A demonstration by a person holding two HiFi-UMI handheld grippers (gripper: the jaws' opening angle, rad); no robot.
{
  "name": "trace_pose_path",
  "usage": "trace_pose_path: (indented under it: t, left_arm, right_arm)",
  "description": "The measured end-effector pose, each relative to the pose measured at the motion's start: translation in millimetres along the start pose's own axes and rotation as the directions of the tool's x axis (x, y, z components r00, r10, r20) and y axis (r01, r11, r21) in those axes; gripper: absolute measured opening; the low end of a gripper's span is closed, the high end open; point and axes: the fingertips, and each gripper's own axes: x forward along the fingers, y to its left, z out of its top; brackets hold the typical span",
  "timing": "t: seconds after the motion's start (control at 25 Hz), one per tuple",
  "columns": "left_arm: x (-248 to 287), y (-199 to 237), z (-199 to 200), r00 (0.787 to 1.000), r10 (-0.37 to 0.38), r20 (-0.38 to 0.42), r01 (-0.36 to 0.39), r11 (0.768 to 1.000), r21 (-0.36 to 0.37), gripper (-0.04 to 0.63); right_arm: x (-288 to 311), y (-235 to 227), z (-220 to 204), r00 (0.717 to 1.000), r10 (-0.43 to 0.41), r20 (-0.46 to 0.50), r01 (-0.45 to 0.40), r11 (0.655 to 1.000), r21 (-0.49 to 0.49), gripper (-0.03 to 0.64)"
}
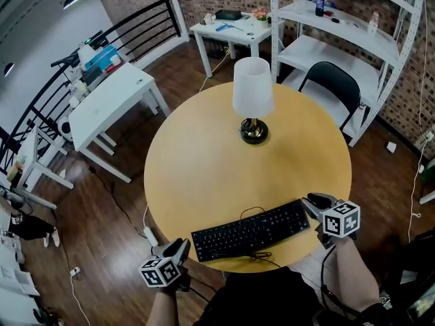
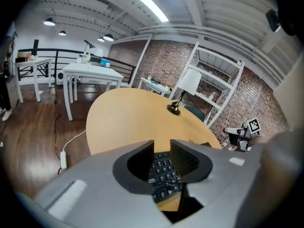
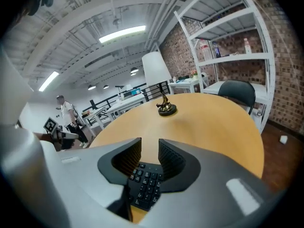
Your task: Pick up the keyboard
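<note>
A black keyboard (image 1: 250,231) lies near the front edge of the round wooden table (image 1: 204,161), and its cable loops behind it. My left gripper (image 1: 181,245) hovers just off the keyboard's left end, at the table edge. In the left gripper view its jaws stand apart with nothing between the pads, and the keyboard (image 2: 164,175) shows below the gap. My right gripper (image 1: 312,201) is at the keyboard's right end. Its jaws are likewise apart and empty, with the keys (image 3: 147,186) showing beneath them.
A lamp (image 1: 253,97) with a white shade stands at the table's far side. Behind the table are a black chair (image 1: 331,83) and white shelving (image 1: 353,32). White side tables (image 1: 109,104) stand to the left. A power strip (image 1: 150,236) lies on the floor.
</note>
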Motion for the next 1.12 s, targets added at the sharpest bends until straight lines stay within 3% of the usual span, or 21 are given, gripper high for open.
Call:
trace_pose_path:
  t: [0.04, 0.2, 0.4, 0.64, 0.8, 0.92, 1.12]
  left_arm:
    - [6, 2, -7, 1.000, -0.002, -0.023, 0.002, 1.000, -0.017, 0.242]
    - [17, 8, -37, 0.995, -0.004, -0.102, -0.004, 0.997, -0.073, 0.303]
    - [23, 4, -71, 0.989, 0.015, -0.146, -0.037, 0.988, -0.152, 0.308]
    - [17, 19, -101, 0.979, 0.053, -0.195, -0.100, 0.966, -0.239, 0.308]
    - [39, 4, -116, 0.976, 0.027, -0.216, -0.096, 0.943, -0.319, 0.331]
    - [68, 4, -124, 0.974, 0.001, -0.225, -0.073, 0.946, -0.315, 0.331]
    - [70, 37, -137, 0.974, 0.006, -0.225, -0.078, 0.947, -0.312, 0.331]
  right_arm:
    - [6, -4, -4, 1.000, 0.028, -0.014, -0.027, 0.999, 0.027, 0.118]
    - [30, -19, -38, 0.984, 0.112, -0.141, -0.100, 0.991, 0.089, 0.198]
    - [49, -56, -70, 0.953, 0.162, -0.256, -0.122, 0.979, 0.166, 0.250]
    - [67, -70, -76, 0.934, 0.199, -0.296, -0.129, 0.962, 0.240, 0.254]
    - [73, -98, -62, 0.915, 0.242, -0.322, -0.167, 0.955, 0.243, 0.249]
    - [80, -114, -59, 0.916, 0.259, -0.307, -0.184, 0.950, 0.253, 0.244]
    - [122, -90, -79, 0.885, 0.372, -0.279, -0.286, 0.909, 0.304, 0.244]
